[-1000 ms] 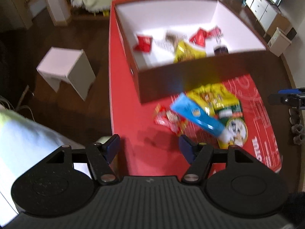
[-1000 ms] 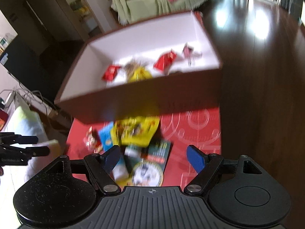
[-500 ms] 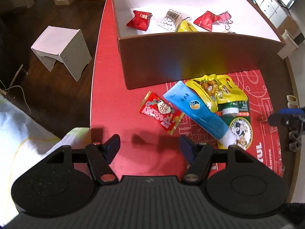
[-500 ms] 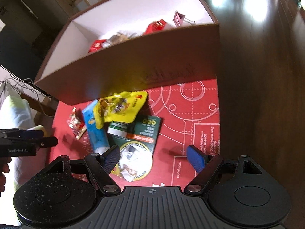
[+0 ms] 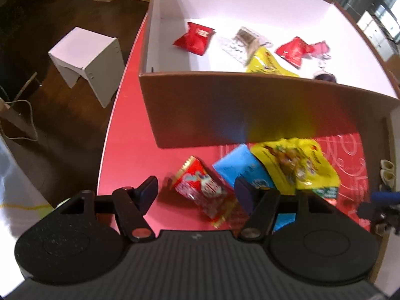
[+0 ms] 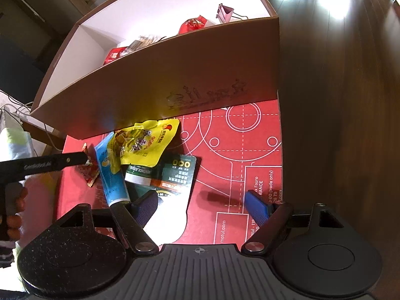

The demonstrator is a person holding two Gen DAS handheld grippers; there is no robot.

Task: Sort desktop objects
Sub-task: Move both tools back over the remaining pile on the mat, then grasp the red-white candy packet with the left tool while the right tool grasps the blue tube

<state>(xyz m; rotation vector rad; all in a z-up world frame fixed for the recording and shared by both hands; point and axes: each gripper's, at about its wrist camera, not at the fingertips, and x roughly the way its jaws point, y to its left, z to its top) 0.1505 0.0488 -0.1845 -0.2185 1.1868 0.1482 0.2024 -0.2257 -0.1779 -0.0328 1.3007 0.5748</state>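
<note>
A red snack packet [image 5: 205,192] lies on the red mat [image 5: 130,135], right between the open fingers of my left gripper [image 5: 196,191]. Beside it lie a blue tube [image 5: 240,167] and a yellow snack bag [image 5: 295,165]. In the right wrist view the yellow bag [image 6: 145,142] overlaps the blue tube [image 6: 111,175] and a green carded pack [image 6: 175,175]. My right gripper [image 6: 202,206] hangs open above that pack's near end, holding nothing. The left gripper's finger [image 6: 50,163] reaches the red packet [image 6: 88,173] from the left.
A big brown box [image 5: 250,115] with a white inside stands behind the pile, holding red packets [image 5: 195,37], a yellow bag [image 5: 267,62] and small items. A white stool [image 5: 87,60] stands on the dark floor at left. A hand [image 6: 15,215] grips the left tool.
My left gripper has moved forward and down, so the red packet now sits between its fingers. The right gripper has dropped closer to the green pack. Both stay open.
</note>
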